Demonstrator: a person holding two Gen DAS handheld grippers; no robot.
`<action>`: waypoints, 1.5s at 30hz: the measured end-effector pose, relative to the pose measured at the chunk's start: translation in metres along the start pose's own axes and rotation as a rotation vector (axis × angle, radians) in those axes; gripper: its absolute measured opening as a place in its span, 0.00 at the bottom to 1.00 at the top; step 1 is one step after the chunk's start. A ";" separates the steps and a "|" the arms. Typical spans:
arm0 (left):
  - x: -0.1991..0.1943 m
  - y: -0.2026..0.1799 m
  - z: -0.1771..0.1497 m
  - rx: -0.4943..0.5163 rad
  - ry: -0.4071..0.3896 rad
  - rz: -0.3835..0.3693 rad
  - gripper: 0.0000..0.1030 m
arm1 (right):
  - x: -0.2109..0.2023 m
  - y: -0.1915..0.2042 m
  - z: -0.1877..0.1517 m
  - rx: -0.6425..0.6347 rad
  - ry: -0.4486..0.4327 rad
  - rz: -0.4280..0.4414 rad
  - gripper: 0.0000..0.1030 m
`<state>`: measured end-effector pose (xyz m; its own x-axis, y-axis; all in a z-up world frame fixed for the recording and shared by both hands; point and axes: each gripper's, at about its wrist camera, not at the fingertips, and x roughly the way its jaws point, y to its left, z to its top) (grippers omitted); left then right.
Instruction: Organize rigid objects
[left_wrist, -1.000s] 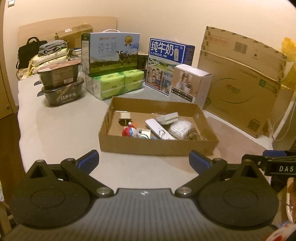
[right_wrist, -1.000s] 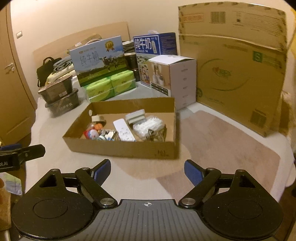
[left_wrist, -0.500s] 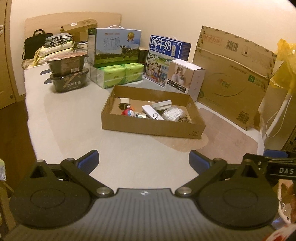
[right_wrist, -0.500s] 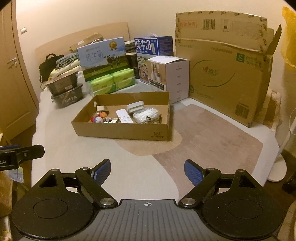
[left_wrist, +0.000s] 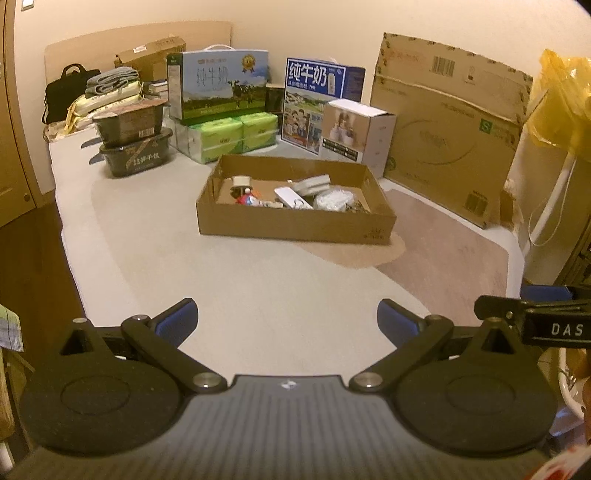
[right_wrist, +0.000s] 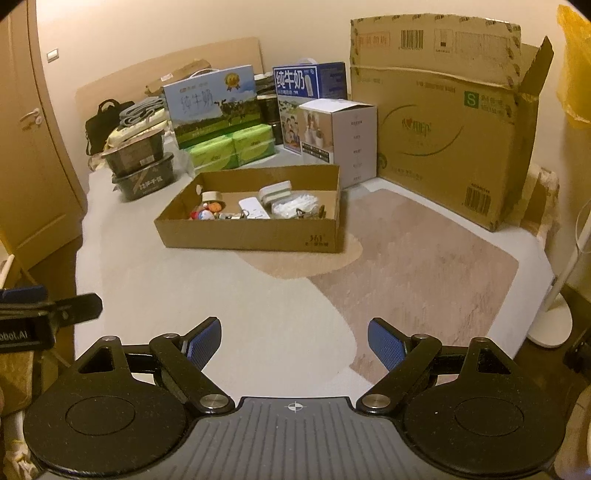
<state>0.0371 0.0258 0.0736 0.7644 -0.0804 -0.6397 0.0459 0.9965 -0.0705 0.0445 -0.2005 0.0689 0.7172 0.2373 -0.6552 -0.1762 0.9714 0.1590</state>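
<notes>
Both grippers held apart and empty, well short of the tray.

The left gripper (left_wrist: 286, 317) has its blue pads (left_wrist: 175, 319) spread wide with nothing between them, and the right gripper (right_wrist: 294, 341) is spread the same way, also empty; each hangs over the near edge of the pale bed (left_wrist: 258, 288). Farther up the bed sits the shallow cardboard tray (left_wrist: 295, 223), holding a jumble of small items: a white remote (left_wrist: 291, 194), a tape roll (left_wrist: 242, 181), a small red-and-blue toy (left_wrist: 247, 199) and a white bundle (left_wrist: 332, 199). Behind the tray stand milk cartons (left_wrist: 221, 85), green tissue packs (left_wrist: 229, 138), stacked black bowls (left_wrist: 135, 147), a white box (left_wrist: 358, 131) and a big cardboard box (left_wrist: 447, 129) against the wall.
</notes>
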 end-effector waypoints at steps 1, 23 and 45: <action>0.000 -0.001 -0.002 -0.003 0.005 -0.001 0.99 | -0.001 -0.001 -0.001 0.001 0.003 0.002 0.84; 0.000 -0.002 -0.025 0.006 0.054 0.025 1.00 | -0.003 0.013 -0.024 -0.020 0.040 0.018 0.84; 0.004 -0.007 -0.026 0.020 0.062 0.020 1.00 | -0.002 0.010 -0.024 -0.020 0.044 0.013 0.84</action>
<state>0.0233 0.0175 0.0515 0.7238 -0.0612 -0.6873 0.0445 0.9981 -0.0420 0.0248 -0.1910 0.0544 0.6842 0.2492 -0.6854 -0.1988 0.9679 0.1535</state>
